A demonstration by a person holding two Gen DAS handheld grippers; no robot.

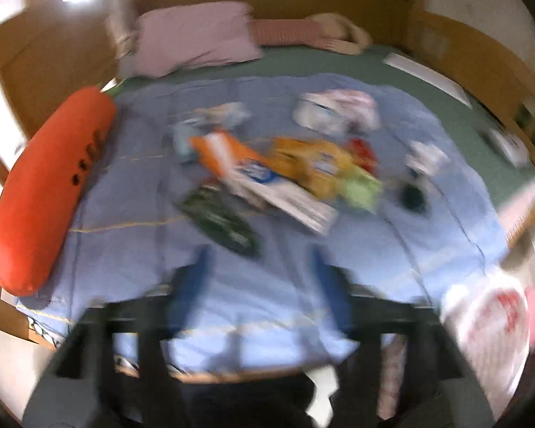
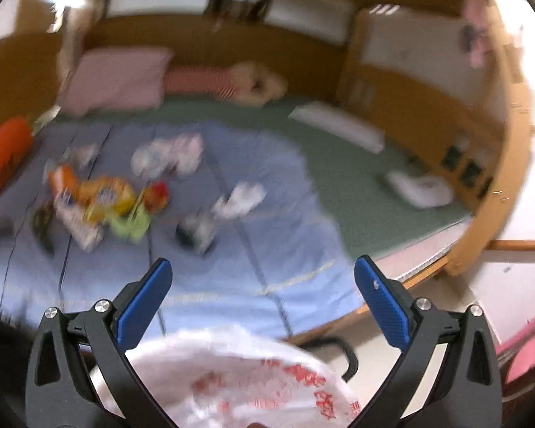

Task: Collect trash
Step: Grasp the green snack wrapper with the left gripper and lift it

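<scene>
A heap of snack wrappers (image 1: 267,174) lies on the blue quilt (image 1: 132,185) in the middle of the bed: orange, yellow, green and dark green packets, with crumpled white wrappers (image 1: 335,110) behind. The heap also shows in the right wrist view (image 2: 103,203). My left gripper (image 1: 264,278) is open and empty, hovering short of the heap. My right gripper (image 2: 264,285) is open, above the bed's near edge. A white plastic bag with red print (image 2: 239,378) sits just below its fingers; it also shows in the left wrist view (image 1: 488,328). Both views are motion-blurred.
An orange carrot-shaped cushion (image 1: 50,192) lies along the bed's left side. Pink pillows (image 1: 196,39) and a plush toy (image 1: 342,32) are at the head. A wooden frame (image 2: 481,164) bounds the bed on the right. White items (image 2: 421,189) lie on the green sheet.
</scene>
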